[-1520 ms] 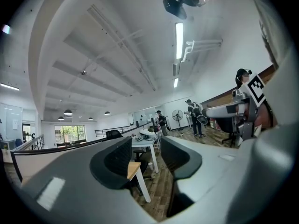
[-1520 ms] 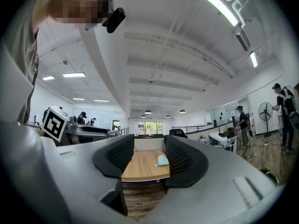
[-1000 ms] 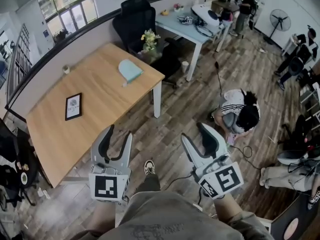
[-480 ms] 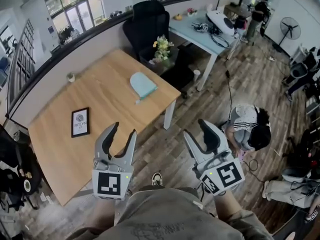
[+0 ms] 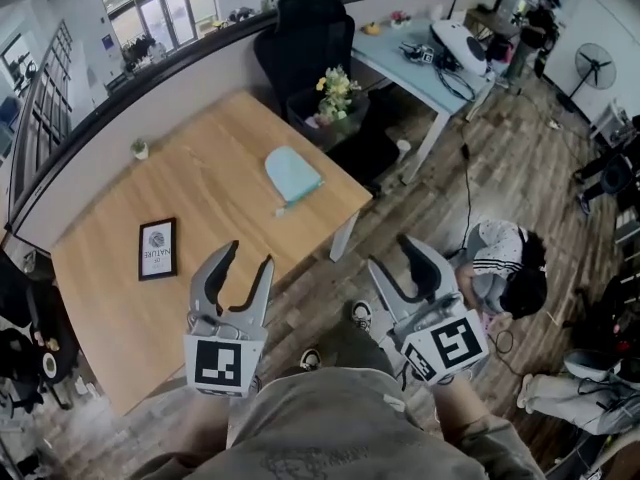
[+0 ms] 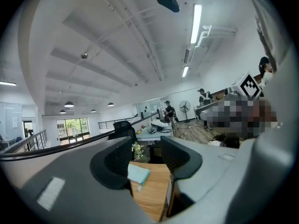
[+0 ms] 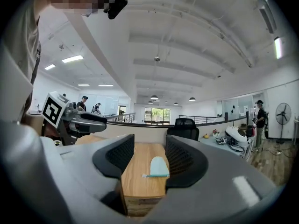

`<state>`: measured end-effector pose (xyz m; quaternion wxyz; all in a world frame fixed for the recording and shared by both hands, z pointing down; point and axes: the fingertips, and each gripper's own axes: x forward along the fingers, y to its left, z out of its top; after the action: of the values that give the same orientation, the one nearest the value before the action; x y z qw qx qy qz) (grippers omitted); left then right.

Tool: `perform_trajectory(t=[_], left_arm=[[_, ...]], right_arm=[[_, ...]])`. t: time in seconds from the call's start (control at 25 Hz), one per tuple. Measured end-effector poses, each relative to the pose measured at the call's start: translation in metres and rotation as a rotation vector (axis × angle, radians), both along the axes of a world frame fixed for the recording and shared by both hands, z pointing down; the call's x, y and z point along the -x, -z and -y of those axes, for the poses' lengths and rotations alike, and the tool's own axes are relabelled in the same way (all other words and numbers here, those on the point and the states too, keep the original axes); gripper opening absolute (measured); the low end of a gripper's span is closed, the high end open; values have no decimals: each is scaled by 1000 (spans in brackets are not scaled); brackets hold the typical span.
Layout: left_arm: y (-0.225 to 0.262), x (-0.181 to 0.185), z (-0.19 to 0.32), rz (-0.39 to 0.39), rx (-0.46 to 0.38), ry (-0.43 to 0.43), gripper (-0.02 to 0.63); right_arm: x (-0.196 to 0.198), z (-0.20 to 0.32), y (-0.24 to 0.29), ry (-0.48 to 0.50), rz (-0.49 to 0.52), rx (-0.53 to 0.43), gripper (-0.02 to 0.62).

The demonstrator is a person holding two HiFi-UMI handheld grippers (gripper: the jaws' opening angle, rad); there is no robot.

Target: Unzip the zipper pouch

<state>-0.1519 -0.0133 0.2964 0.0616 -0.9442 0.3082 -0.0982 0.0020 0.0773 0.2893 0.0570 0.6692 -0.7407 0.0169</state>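
Zipper pouch (image 5: 293, 175) nearer than before; left gripper (image 5: 248, 258), right gripper (image 5: 393, 255) jaws spread, empty.

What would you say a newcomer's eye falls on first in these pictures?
The two grippers in the foreground stand out first: the left gripper and the right gripper, both with jaws apart and empty. Beyond them a light blue zipper pouch lies untouched near the right edge of the wooden table. A framed picture lies toward the table's left.
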Motion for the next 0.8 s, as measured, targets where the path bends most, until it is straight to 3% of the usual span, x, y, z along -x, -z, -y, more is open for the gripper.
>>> perform_trajectory(t=[0.36,0.64,0.8], left_arm=[[-9,-50,73,10,-4,141,192],[-2,-125,118,-57,-10,188,192],[-5,-155,139,-32,-6,250,192]], right_arm=[[-70,74,-18,107,-26,35,195],[-140,142,-22,229,-23,56,195],[-172,179,-23,301,-24,60,195]])
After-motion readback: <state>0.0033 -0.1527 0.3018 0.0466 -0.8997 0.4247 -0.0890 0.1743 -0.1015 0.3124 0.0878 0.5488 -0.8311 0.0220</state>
